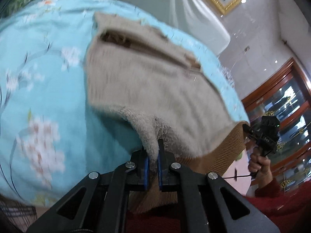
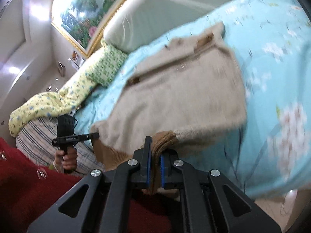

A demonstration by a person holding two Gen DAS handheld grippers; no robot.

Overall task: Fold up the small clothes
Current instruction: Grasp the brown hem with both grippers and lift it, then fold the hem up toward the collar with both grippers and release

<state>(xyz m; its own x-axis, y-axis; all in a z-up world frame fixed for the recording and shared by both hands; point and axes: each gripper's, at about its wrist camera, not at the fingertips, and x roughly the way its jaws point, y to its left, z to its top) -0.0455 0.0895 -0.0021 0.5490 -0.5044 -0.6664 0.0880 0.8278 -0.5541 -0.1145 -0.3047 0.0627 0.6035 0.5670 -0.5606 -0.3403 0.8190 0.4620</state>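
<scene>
Both claws have the beige knit sweater (image 1: 147, 81) by its near edge, one corner each. Left claw (image 1: 153, 155) is pinched on the fuzzy beige fabric beside the ribbed tan hem (image 1: 219, 151); right claw (image 2: 155, 155) is pinched on a bunched piece of that ribbed hem. Neither claw shows an open gap: cloth fills the space between the blue pads in both wrist views.

The sweater lies spread on the bed, on the light blue floral bedsheet (image 1: 38, 58). Its far part is flat with the neckline away from us; the near edge is lifted off the sheet and pulled toward us, hanging past the bed edge. Both frames are motion-blurred, so the exact lay of the far edge is hard to read.

Our read on the step: we're laying out or starting the first fold, hem held at both corners. Can't tell which from these frames alone.

Next move probably calls for:
- keeping both corners level and taut so the hem doesn't sag between the claws
- carrying the hem up and over toward the neckline
- setting it down square before letting go

Off to the side: yellow-green floral quilt (image 2: 64, 95) and white pillow (image 2: 155, 19), both well apart from the sweater.
</scene>
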